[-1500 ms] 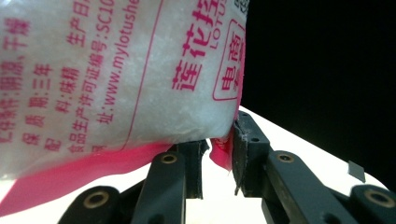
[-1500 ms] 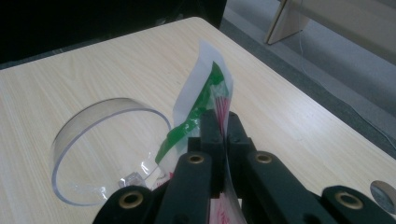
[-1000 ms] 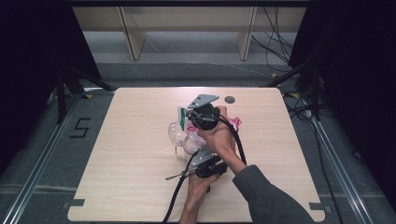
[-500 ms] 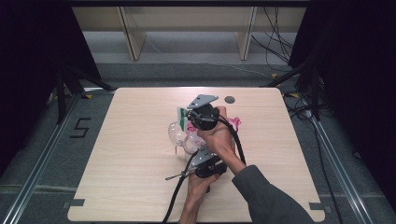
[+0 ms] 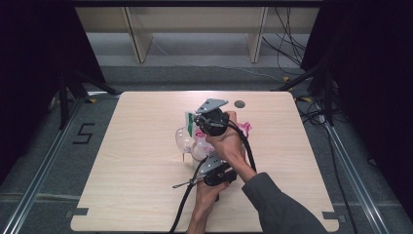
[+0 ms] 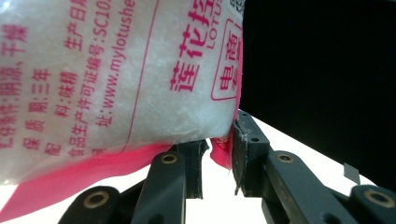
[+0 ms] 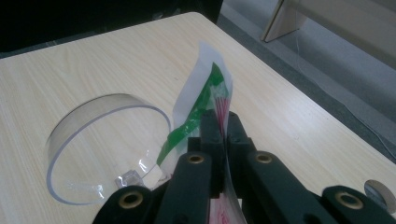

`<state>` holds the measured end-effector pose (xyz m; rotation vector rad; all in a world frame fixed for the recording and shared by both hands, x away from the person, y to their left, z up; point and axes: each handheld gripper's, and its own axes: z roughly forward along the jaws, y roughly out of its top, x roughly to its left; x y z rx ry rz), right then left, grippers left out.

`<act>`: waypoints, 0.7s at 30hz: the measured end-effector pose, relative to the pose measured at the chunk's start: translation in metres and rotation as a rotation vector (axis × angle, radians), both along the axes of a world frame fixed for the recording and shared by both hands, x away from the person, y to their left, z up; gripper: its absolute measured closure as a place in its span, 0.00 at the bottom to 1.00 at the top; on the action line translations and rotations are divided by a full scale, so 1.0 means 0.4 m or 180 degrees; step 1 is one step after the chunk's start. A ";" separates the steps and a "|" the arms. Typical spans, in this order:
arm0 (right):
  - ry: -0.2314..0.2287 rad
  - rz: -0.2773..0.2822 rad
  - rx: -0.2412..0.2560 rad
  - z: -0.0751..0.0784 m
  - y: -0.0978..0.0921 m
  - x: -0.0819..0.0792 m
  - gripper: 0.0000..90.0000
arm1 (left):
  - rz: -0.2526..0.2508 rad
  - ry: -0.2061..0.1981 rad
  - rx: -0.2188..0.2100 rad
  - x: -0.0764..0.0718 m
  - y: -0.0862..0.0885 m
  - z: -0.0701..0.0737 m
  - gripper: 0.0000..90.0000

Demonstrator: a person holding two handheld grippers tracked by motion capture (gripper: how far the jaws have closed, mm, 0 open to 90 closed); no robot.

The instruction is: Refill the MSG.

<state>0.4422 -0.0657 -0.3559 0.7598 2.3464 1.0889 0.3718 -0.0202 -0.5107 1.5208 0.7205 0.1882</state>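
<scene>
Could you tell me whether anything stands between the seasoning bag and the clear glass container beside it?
Nothing visible does. The right gripper pinches the bag at its top edge, right beside the open rim of the glass container, with bare table between.

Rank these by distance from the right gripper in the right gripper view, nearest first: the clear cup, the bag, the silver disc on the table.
1. Bag: pinched between the right gripper's jaws, rising just past them.
2. Clear cup: on the table, just to the left of the jaws.
3. Silver disc: far off at the right edge, beside the table's edge.
</scene>
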 end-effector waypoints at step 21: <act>-0.0030 -0.0038 -0.0069 -0.002 0.001 -0.008 1.00 | -0.0034 -0.0009 -0.0086 -0.003 -0.010 0.000 0.83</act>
